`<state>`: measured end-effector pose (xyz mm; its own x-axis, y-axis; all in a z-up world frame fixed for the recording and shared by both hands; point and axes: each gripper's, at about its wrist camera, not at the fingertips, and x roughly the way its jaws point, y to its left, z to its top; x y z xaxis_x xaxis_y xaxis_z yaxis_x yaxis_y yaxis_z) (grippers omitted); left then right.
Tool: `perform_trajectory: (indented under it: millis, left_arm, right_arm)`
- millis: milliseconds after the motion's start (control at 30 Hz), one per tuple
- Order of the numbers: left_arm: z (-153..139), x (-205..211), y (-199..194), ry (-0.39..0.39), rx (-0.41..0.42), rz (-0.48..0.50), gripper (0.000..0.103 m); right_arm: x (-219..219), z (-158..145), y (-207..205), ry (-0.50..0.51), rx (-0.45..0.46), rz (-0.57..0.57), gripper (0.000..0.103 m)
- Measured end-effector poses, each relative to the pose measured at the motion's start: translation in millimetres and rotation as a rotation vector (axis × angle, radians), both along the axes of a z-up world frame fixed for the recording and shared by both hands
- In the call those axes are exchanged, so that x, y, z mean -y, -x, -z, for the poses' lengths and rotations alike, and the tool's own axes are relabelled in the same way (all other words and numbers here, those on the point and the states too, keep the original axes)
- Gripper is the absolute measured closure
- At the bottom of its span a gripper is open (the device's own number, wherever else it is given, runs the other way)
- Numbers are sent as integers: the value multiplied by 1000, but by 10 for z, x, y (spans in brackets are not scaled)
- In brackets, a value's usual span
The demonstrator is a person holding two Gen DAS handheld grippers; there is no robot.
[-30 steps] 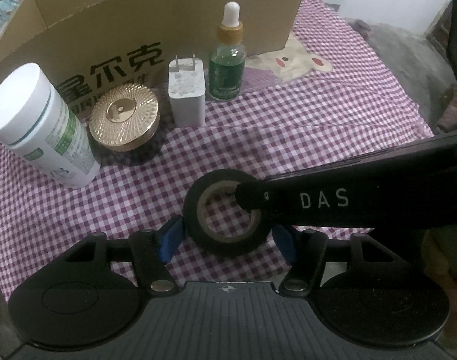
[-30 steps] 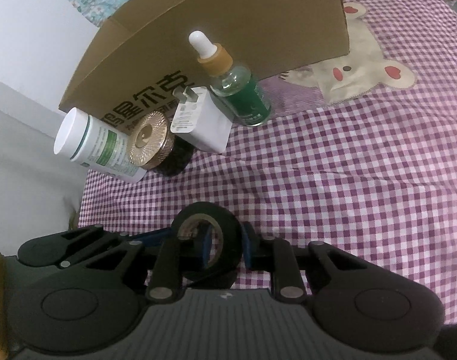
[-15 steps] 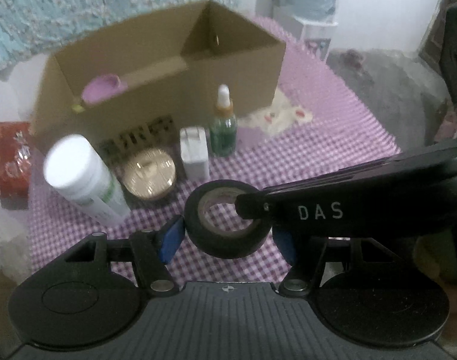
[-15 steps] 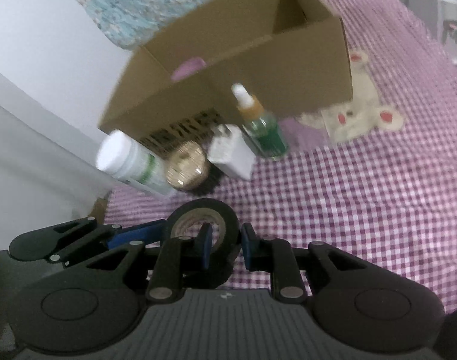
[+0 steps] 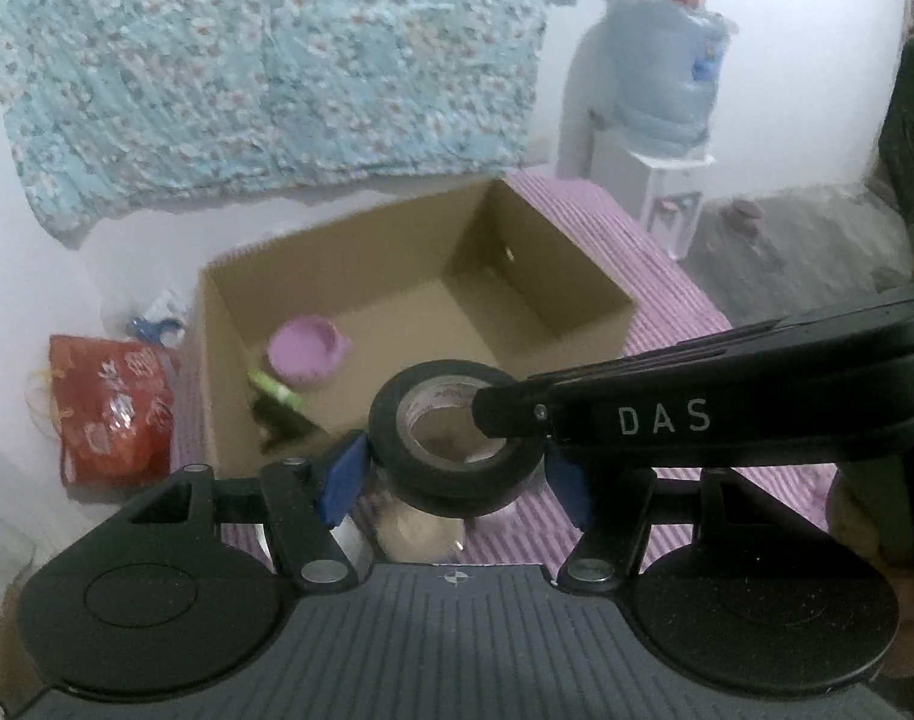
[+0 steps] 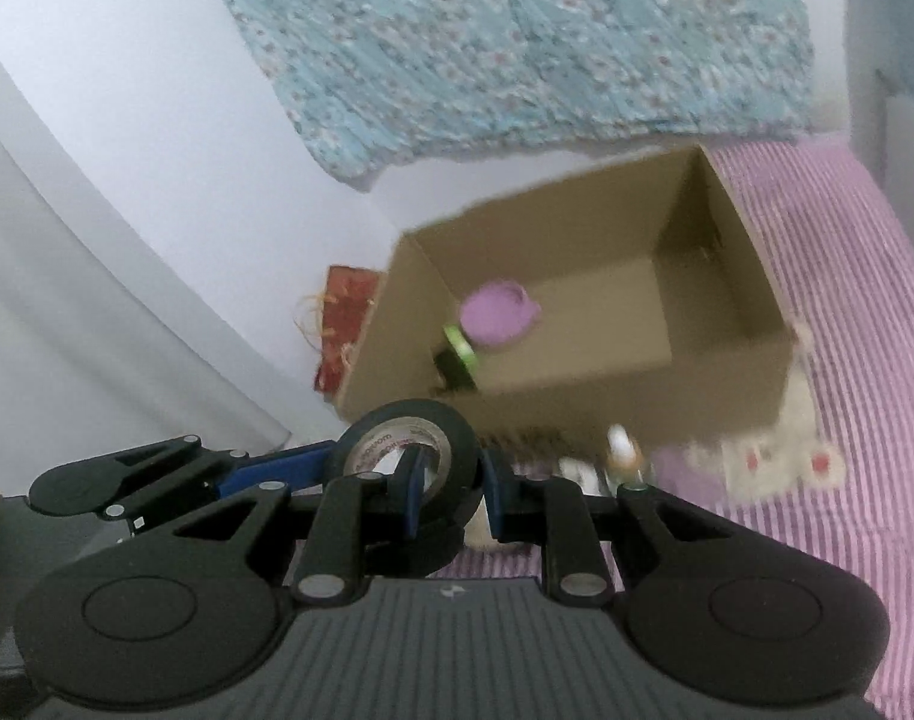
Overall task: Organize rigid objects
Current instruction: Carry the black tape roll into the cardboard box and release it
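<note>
Blurred checked cloth point(image 5: 667, 276) is carrying an open cardboard box point(image 5: 583, 324). Black tape roll point(image 5: 457, 438) is sitting above its 6 o'clock wall, both grippers' jaws clamping it: right gripper point(image 6: 450, 480) pinching the wall, left gripper point(image 5: 457, 468) spanning the outside. Bottles underneath are mostly hidden.

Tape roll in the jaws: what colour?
Black tape roll with a pale inner core; the left wrist view shows it best.

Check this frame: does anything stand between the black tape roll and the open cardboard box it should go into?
Nothing visible does. The tape roll is held in front of the box, whose top is open. Inside, a purple bowl and a green-capped item sit at the left end; the rest of the floor looks free.
</note>
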<state>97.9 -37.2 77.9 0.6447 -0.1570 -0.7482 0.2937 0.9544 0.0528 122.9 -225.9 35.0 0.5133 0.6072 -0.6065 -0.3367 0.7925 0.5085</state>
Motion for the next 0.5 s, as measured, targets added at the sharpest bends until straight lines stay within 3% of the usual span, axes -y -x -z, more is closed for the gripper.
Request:
perform_trajectory:
  millis: [200, 500]
  left_arm:
    - [-14, -81, -564, -30, -43, 4, 39]
    - [384, -251, -1422, -29, -260, -47, 39]
  right_arm:
    - [-198, -27, -673, -7, -53, -28, 80]
    - [-515, 414, -1607, 67, -205, -88, 80]
